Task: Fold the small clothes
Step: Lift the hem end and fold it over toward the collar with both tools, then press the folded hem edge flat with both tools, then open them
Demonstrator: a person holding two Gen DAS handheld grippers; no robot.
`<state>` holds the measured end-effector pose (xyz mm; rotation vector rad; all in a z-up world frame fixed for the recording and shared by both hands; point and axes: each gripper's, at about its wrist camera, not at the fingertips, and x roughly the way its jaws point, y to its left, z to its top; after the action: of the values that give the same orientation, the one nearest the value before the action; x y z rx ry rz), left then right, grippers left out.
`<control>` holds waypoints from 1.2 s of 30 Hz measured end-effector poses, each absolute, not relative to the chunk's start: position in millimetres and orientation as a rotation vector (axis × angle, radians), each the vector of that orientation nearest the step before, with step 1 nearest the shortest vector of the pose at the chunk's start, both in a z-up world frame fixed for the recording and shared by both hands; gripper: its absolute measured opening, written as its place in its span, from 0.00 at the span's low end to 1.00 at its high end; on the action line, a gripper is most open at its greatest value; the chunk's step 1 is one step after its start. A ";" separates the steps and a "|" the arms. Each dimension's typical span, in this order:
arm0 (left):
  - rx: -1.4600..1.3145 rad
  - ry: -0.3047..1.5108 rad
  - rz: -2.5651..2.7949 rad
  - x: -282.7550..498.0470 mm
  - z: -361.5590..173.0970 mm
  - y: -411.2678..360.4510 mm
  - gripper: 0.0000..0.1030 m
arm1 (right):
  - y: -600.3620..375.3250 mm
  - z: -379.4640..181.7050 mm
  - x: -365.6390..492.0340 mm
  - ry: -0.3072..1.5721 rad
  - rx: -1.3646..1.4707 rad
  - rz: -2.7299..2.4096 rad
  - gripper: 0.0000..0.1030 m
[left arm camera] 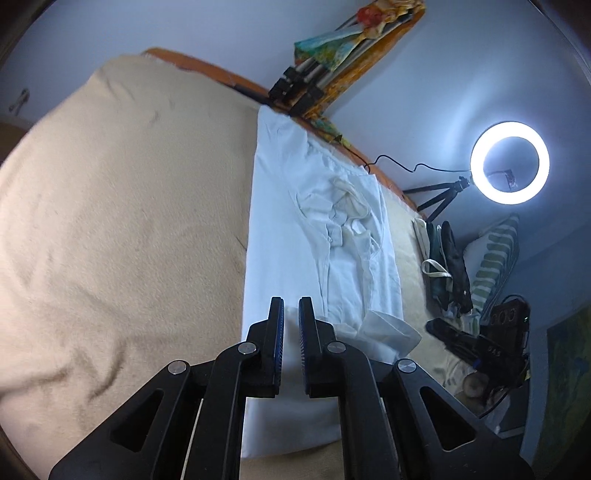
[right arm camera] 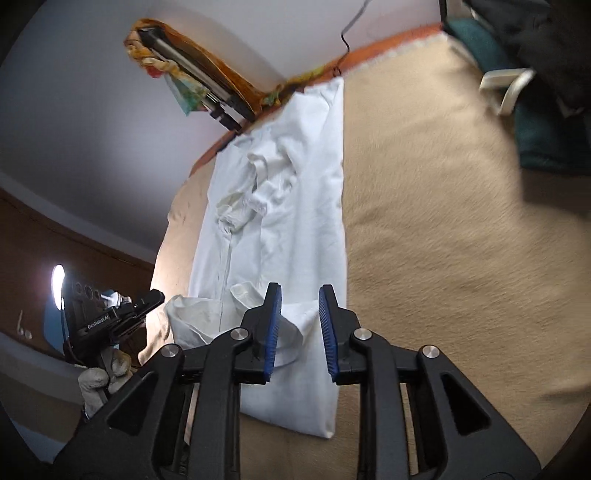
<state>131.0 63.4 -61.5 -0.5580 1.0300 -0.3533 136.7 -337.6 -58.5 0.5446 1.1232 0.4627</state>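
Beige blanket [right arm camera: 443, 221] bears folded white shirt [right arm camera: 295, 206].

A beige blanket [left arm camera: 110, 221] covers the bed, with an orange edge [left arm camera: 207, 68] along its far side against a pale wall [left arm camera: 221, 26]. A lit ring light [left arm camera: 509, 162] on a small tripod [left arm camera: 439, 195] stands near that edge. A striped pillow [left arm camera: 495, 254] lies beside it.

Dim, bluish room; a glaring ring light [left arm camera: 509, 162] is the bright source. Fisheye bends edges; the blanket [right arm camera: 461, 221] smears with blur.
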 end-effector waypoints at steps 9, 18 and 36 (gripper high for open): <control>-0.339 1.068 -0.392 122.1 -78.6 41.3 0.06 | -313.5 -57.3 107.0 1.103 0.201 0.510 0.22; -0.261 1.083 -0.401 133.4 -90.8 15.0 0.09 | -271.7 -64.4 119.0 1.095 -0.005 0.514 0.22; -0.206 1.059 -0.375 138.3 -90.7 6.1 0.09 | -287.3 -62.0 118.7 1.093 -0.028 0.598 0.23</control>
<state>138.3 6.1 -90.7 -0.2057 1.0594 -0.3753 118.7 -287.3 -62.0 -0.0280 1.0928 0.5982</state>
